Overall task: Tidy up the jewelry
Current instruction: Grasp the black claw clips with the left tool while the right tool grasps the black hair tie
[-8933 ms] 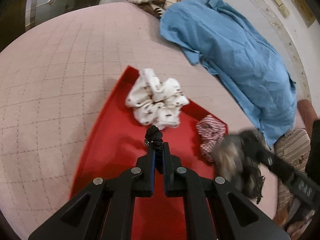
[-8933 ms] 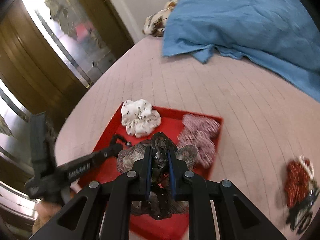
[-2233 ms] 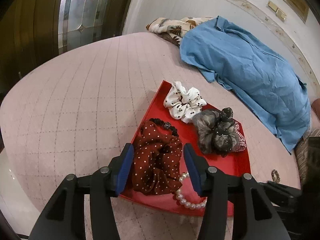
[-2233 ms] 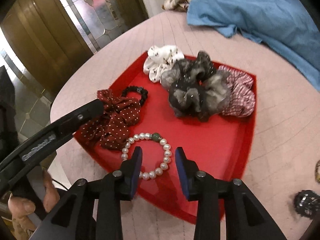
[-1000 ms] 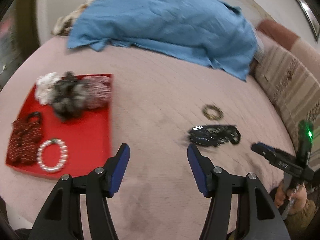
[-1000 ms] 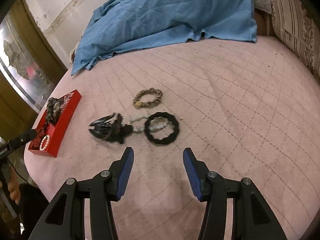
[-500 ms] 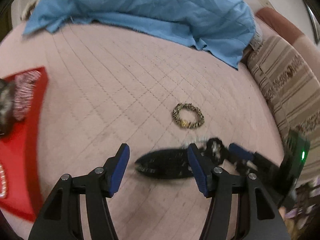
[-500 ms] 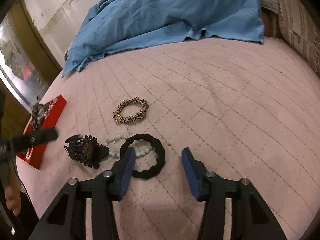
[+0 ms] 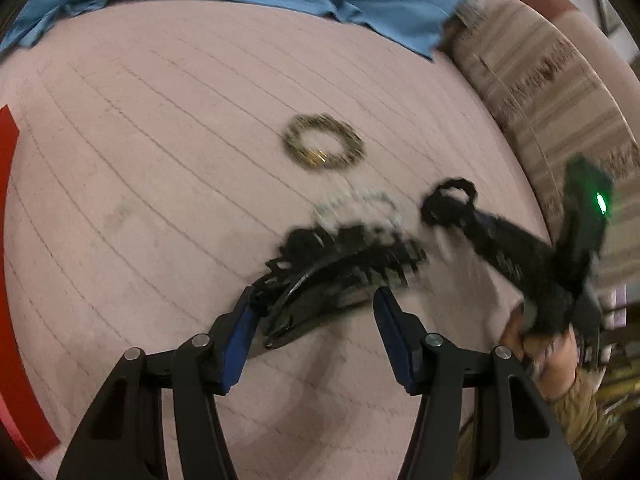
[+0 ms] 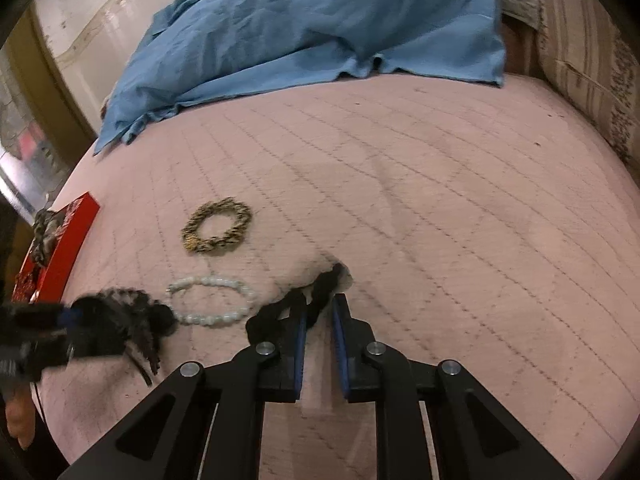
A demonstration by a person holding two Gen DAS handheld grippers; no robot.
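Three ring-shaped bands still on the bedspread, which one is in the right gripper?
The black scrunchie: the right gripper has just closed on its band. The white bead bracelet and the leopard-print scrunchie lie free.

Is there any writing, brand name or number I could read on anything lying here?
No readable text anywhere.
Right gripper: pale marks along its black finger, too blurred to read.
Its only sign is a plain green light, no lettering.
Red tray, blue cloth, bracelets: no writing visible.
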